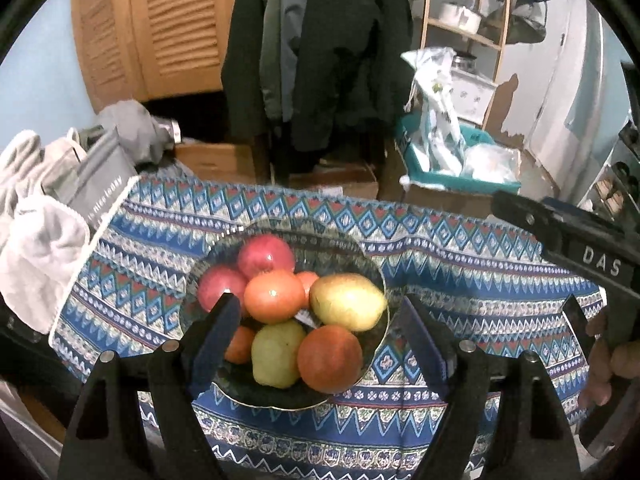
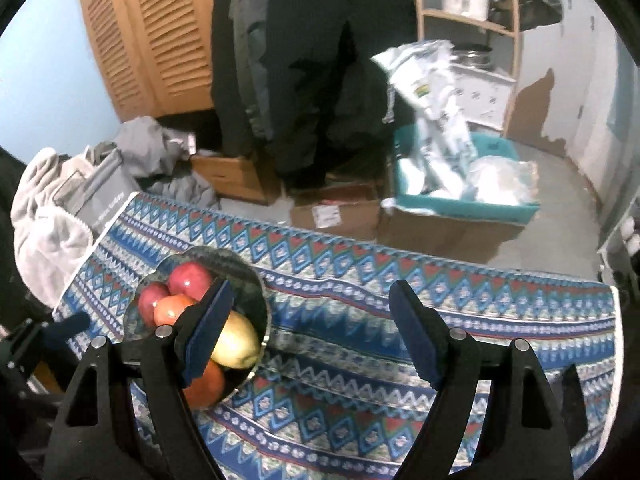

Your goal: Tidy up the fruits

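Observation:
A dark glass bowl [image 1: 360, 252] sits on a blue patterned tablecloth [image 1: 460, 272] and holds a pile of fruit: two red apples [image 1: 266, 254], orange tomatoes [image 1: 274, 296], a yellow-green pear [image 1: 346, 300] and a smaller green pear [image 1: 276, 354]. My left gripper [image 1: 316, 312] is open and empty, its fingers on either side of the bowl's near half, above the fruit. My right gripper [image 2: 310, 300] is open and empty over bare cloth to the right of the bowl [image 2: 256, 284]. The right gripper's body shows at the right edge of the left wrist view [image 1: 580, 252].
Grey and white towels and a grey bag [image 1: 48, 208] lie at the table's left end. Behind the table are cardboard boxes [image 2: 336, 212], a teal bin with plastic bags [image 2: 464, 184], hanging dark coats [image 1: 320, 48] and a wooden shelf [image 1: 464, 20].

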The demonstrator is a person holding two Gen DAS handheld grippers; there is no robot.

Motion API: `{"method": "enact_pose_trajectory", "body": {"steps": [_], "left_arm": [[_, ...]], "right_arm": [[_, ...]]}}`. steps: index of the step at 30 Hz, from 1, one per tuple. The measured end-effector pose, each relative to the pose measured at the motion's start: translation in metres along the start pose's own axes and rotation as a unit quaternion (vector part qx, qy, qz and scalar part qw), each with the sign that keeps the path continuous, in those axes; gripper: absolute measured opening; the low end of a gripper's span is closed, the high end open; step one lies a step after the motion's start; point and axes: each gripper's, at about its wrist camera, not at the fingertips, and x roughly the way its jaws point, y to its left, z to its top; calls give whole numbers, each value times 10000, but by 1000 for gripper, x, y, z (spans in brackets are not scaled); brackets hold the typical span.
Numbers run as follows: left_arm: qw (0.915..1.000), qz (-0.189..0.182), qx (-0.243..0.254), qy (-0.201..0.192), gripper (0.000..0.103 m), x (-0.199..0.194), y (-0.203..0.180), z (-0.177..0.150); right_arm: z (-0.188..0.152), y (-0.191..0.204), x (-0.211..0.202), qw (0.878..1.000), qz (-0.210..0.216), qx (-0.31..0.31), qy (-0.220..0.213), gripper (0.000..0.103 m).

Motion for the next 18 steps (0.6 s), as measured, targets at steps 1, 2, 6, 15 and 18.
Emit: {"method": "enact_pose_trajectory", "body": {"steps": [1, 2, 6, 15, 18], "left_arm": [[10000, 0, 16, -49, 83, -4, -1, 2], [9999, 6, 30, -101, 83, -8, -2, 3], [9995, 6, 100, -290, 83, -23, -8, 8], [9983, -52, 128, -558, 87, -48, -14, 20], [9980, -65, 148, -607, 87, -53, -14, 23]], "right_arm": [[0, -3, -7, 10000, -79, -7, -52, 81], [1, -4, -10, 9999, -122, -12, -80, 81], [2, -10, -31, 9993, -273, -43, -252, 81], [5, -16, -79, 9967, -410, -30, -698, 83], [7, -19, -91, 9960, -434, -9, -779, 83]]}}
